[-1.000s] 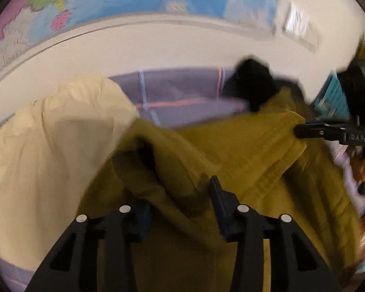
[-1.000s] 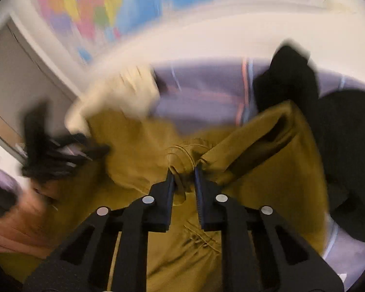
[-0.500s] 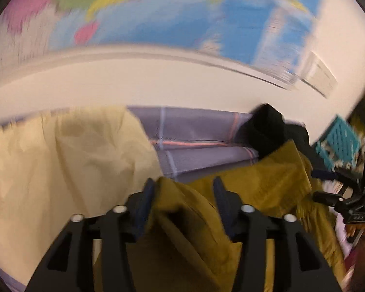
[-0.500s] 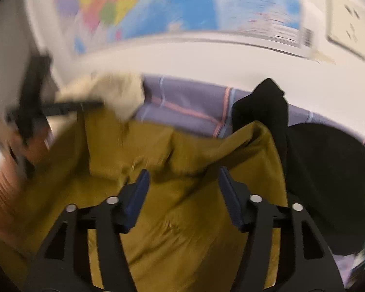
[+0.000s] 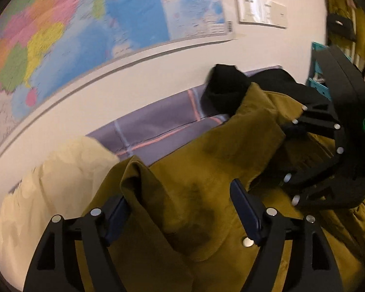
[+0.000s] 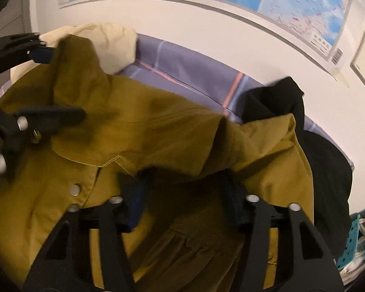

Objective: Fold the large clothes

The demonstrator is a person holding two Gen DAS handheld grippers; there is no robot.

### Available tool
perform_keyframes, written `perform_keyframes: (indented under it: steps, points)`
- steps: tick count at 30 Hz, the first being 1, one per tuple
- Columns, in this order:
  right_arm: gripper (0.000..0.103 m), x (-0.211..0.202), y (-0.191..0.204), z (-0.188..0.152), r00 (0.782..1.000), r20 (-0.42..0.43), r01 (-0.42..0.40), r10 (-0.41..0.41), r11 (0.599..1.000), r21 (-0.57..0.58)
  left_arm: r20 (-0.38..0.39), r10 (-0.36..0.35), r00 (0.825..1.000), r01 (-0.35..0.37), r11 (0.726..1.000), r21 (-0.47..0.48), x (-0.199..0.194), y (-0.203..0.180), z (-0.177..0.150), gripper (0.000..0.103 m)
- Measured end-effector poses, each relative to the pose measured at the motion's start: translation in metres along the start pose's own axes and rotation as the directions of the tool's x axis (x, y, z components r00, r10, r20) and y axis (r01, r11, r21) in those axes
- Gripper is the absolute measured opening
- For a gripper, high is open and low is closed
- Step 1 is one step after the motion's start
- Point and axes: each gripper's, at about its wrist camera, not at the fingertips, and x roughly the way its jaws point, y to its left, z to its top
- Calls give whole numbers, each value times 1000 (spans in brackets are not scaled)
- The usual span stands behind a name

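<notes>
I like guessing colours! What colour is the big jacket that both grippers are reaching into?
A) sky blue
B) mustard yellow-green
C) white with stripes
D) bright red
B: the big mustard yellow-green cotton jacket fills the space in front of both the left gripper and the right gripper, with a black garment behind it.

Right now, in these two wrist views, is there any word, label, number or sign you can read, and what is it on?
None can be read.
Wall map: has print and a barcode, too small and blurred.
White wall plate: markings blurred.
Mustard jacket: only plain snaps, no label showing.
Black garment, cream garment, purple sheet: no text seen.
</notes>
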Motion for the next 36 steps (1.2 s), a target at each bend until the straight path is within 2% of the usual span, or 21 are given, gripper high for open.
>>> perform_keyframes:
  steps: [1,2,4,6,11,15,17,19,20,21,22,24,26,28,29,31,32,34,36]
  points:
    - [33,-2,-6,0,1000,11,-11,11,1000,29,1,0,1000,0,1000,-3,-1,2,-2,75]
    - [15,-5,-12,1,1000,26,-18,16,998,61,3,-1,1000,1,1000,2,-1,2,-3,75]
    - [11,-16,-28,2,995,69,-75,66,988,138,7,-15,1000,15,999,28,-2,-5,-5,76]
    - [9,-26,-40,1,991,100,-108,91,978,180,18,-25,1000,23,997,71,-2,-16,-6,82]
    - [5,-49,-51,0,977,154,-175,148,967,183,-2,-12,1000,12,987,163,14,-42,-4,85]
    - [13,-50,-41,-3,979,125,-179,160,971,158,-18,-25,1000,28,984,177,28,-50,0,85]
    - [17,-41,-25,-5,983,93,-166,157,981,99,-4,-8,1000,9,983,185,28,-52,1,85]
    - [26,-39,-10,-7,989,75,-135,131,990,48,-5,60,998,-58,983,172,33,-48,5,73]
    - [27,-36,-3,-7,990,72,-122,120,992,24,-2,93,996,-92,984,153,34,-43,8,59]
    - [28,-33,4,-4,991,67,-118,117,993,7,5,103,995,-102,985,139,34,-39,10,50]
    - [28,-30,8,-2,991,66,-114,114,993,-7,9,102,995,-103,989,110,33,-33,13,48]
    - [42,-22,17,3,996,64,-57,60,998,-40,1,72,997,-72,995,66,32,-20,18,46]
    - [44,-10,24,8,999,45,-23,25,998,-54,5,64,998,-64,996,54,32,-14,20,46]
    - [32,4,25,8,1000,16,27,-27,998,-57,1,67,998,-67,996,55,33,-13,21,46]
    - [19,9,25,7,999,4,40,-40,997,-58,3,69,998,-69,996,52,32,-12,20,46]
    - [14,17,23,4,998,-20,52,-53,997,-57,3,65,998,-65,997,44,33,-10,19,46]
    - [4,18,21,2,999,-25,46,-47,998,-50,2,66,998,-66,997,39,35,-9,20,47]
    - [2,8,16,-2,999,7,50,-50,998,-34,-1,55,998,-55,998,19,34,-3,19,49]
    - [2,-17,7,-6,997,71,-40,39,999,7,6,43,999,-43,999,5,28,2,18,54]
